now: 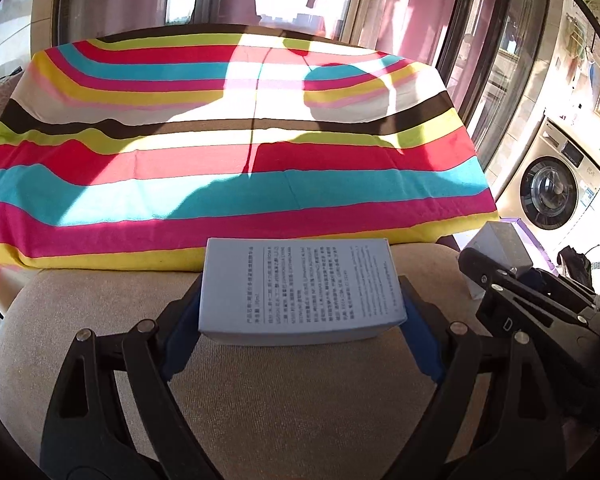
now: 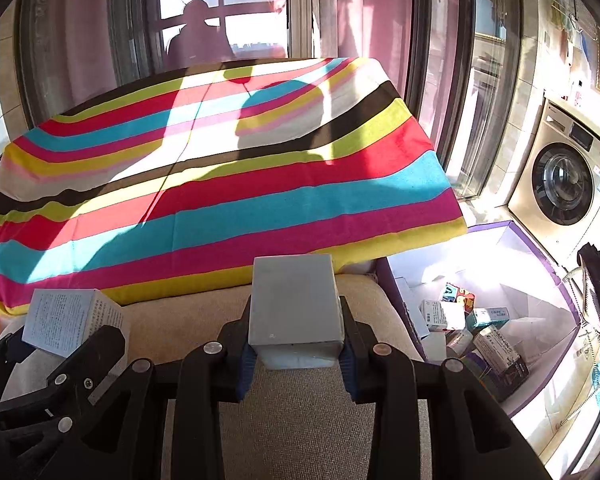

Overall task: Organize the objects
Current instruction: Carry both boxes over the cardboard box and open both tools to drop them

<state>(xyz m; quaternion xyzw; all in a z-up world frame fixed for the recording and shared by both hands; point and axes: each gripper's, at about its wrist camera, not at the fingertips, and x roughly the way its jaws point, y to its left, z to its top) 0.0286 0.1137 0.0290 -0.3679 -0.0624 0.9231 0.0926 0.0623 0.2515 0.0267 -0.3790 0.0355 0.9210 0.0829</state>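
Above the beige cushioned seat [image 1: 284,420], both tongs carry cartons. The left tongs [image 1: 302,322] are closed on a pale blue printed carton [image 1: 300,288], pads bearing on its two opposite side walls, printed face up. The right tongs [image 2: 296,354] are closed on a plain grey carton [image 2: 294,304], gripped likewise across its narrow sides near the rear end.

Handling assessment: both appear to be thin cardboard retail cartons, probably light. The walls will likely dent under hard squeezing, and smooth card may slip against the pads if tilted steeply. Holding across the side walls, close to the middle of the length, looks sound; the grey carton overhangs forward of its grip and may pitch down.

Surroundings: a striped cloth [image 1: 236,152] covers the bench directly ahead, its surface bare of objects in both views. To the right, low beside the seat, stands a purple-edged storage box [image 2: 540,264] holding several small cartons [image 2: 480,332] lying jumbled. A washing machine [image 2: 560,184] stands beyond it.

Obstructions: the two tongs sit close together, each visible at the edge of the other's view, so a sideways swing risks contact. The storage box rim and the cartons already inside limit free floor space there.
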